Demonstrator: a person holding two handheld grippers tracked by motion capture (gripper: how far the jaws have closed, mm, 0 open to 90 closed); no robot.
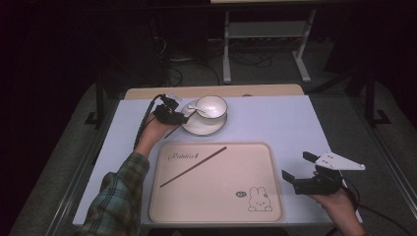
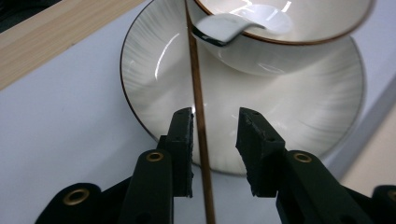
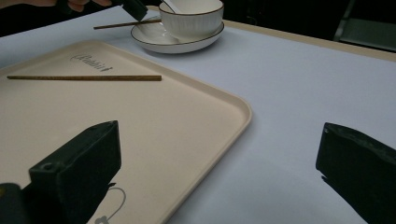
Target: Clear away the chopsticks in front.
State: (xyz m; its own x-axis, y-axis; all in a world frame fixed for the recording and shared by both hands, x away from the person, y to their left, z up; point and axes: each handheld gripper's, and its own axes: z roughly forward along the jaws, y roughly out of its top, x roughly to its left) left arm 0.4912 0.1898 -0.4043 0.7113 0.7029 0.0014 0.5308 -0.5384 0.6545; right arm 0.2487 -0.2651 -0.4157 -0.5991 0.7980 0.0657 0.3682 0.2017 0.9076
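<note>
Left hand-held gripper (image 1: 181,118) positioned at the 9 o'clock edge of the white plate (image 1: 194,127), toward the far-left part of the counter (image 1: 275,123) in the high view. Jaws spread, with a thin brown chopstick (image 2: 198,112) running between them in the left gripper view; chopstick close against the left jaw pad, clear gap to the right pad, so not pinched. Chopstick laid across the plate rim, its far end reaching toward the white bowl (image 2: 299,32) at 12 o'clock; near end extending off the plate over the counter toward 6 o'clock. Bowl seated on the plate, brown line around its rim, with a white spoon (image 2: 233,25) resting in it, handle projecting over the rim toward 9 o'clock. Second chopstick (image 1: 193,166) lying diagonally on the beige tray (image 1: 216,206), well apart from the plate, running from 7 o'clock up to 1 o'clock across the tray's left half. Tray placed near the counter's front edge, with script lettering at its upper left and a rabbit drawing (image 1: 259,199) at its 5 o'clock corner. Right hand-held gripper (image 1: 294,172) held off the tray's 3 o'clock edge above the counter, jaws spread wide and holding nothing; grey three-cornered plate on top. In the right gripper view, left jaw over the tray corner, right jaw over bare counter.
</note>
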